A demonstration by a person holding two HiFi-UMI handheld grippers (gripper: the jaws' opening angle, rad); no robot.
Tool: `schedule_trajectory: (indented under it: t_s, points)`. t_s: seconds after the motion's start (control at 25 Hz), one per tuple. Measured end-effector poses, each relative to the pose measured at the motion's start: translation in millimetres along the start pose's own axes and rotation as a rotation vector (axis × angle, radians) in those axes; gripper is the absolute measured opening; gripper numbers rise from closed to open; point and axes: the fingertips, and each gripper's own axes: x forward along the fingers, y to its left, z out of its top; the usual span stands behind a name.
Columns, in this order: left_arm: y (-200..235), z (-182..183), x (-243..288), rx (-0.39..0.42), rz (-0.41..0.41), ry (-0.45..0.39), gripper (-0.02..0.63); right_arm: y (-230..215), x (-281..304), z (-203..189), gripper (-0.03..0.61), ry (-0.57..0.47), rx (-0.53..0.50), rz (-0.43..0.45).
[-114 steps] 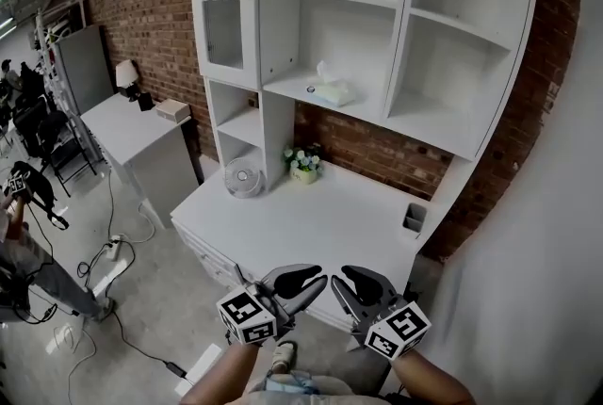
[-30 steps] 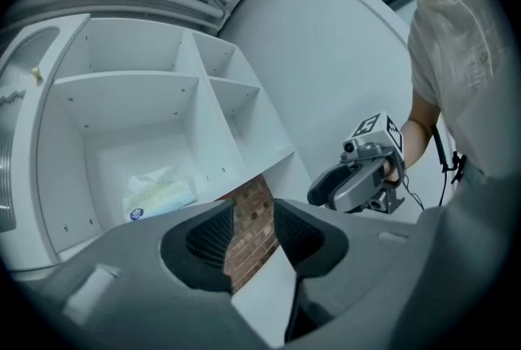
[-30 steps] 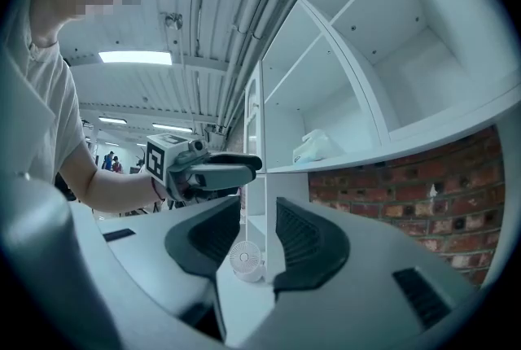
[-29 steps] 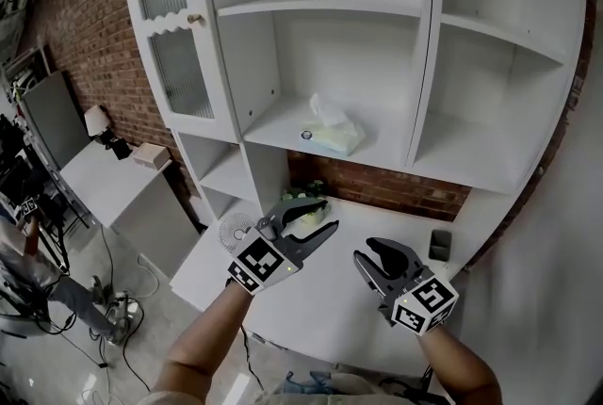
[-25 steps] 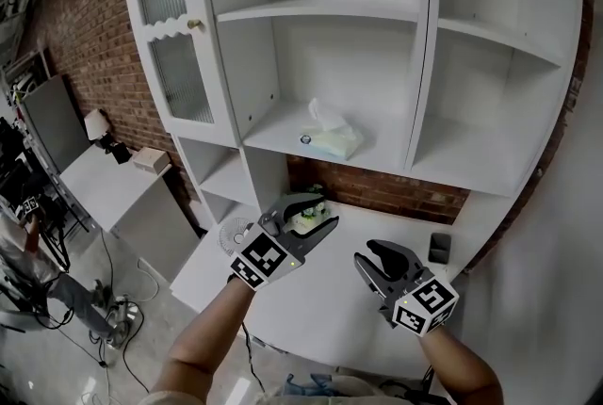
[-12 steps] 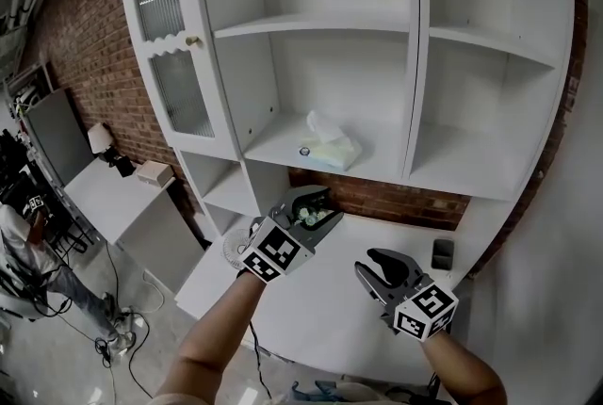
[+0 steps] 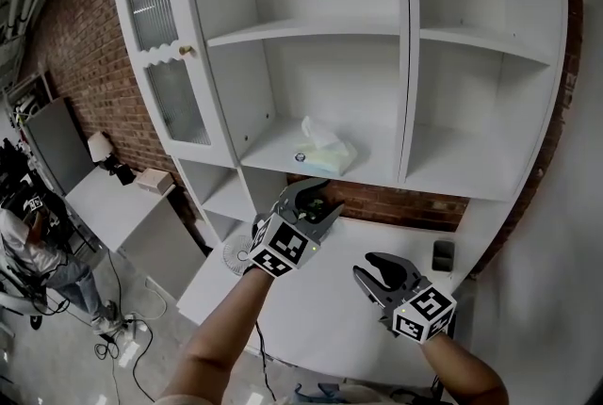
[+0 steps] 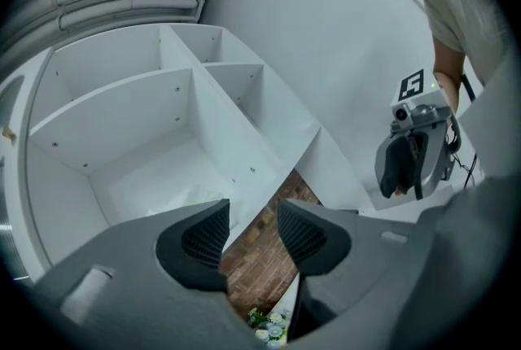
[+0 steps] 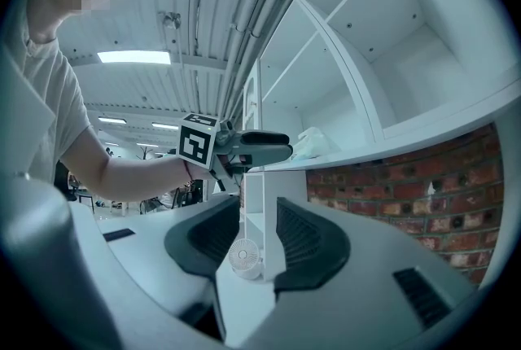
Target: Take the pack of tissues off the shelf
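Observation:
The pack of tissues (image 7: 326,154), pale green with a white tissue sticking up, lies on the lower middle shelf (image 7: 283,141) of the white unit. My left gripper (image 7: 318,198) is raised just below and in front of that shelf's edge. Its jaws have just been opening and nothing is between them. In the left gripper view the left gripper (image 8: 252,220) points at the shelf, and the pack (image 8: 197,194) shows faintly above one finger. My right gripper (image 7: 381,267) hangs lower over the desk, open and empty. The right gripper view shows the pack (image 9: 313,142) and the left gripper (image 9: 262,147).
A small round object (image 7: 300,157) lies beside the pack. On the white desk (image 7: 330,309) stand a small round fan (image 7: 236,255), flowers (image 8: 269,330) and a dark holder (image 7: 443,254). A glass-doored cupboard (image 7: 165,45) closes the unit's left side. A person (image 7: 28,234) stands far left.
My left gripper has risen and moved in toward the tissue shelf, rolling a little, and its jaws stand wider. The right gripper has stayed where it was.

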Motion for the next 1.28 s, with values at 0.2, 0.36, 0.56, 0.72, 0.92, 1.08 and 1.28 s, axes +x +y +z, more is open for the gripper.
schedule_trajectory:
  t_s: [0.2, 0.36, 0.56, 0.72, 0.92, 1.08, 1.28]
  points:
    - [10, -1, 8, 0.02, 0.031, 0.012, 0.19, -4, -1, 0, 0.138, -0.001, 0.001, -0.005]
    - [17, -2, 15, 0.037, 0.051, 0.031, 0.208, -8, -3, 1, 0.138, -0.003, 0.003, -0.009]
    - [22, -6, 25, 0.059, 0.068, 0.059, 0.218, -11, -4, 0, 0.138, -0.004, 0.007, -0.009]
    - [27, -10, 33, 0.067, 0.085, 0.081, 0.218, -12, -5, -3, 0.138, 0.001, 0.008, -0.005]
    - [38, -12, 40, 0.064, 0.128, 0.09, 0.218, -17, -5, -3, 0.138, 0.002, 0.011, -0.004]
    - [47, -15, 47, 0.077, 0.16, 0.115, 0.218, -19, -4, -6, 0.138, 0.01, 0.015, -0.002]
    - [53, -20, 58, 0.082, 0.16, 0.16, 0.218, -19, -2, -8, 0.138, 0.013, 0.023, 0.004]
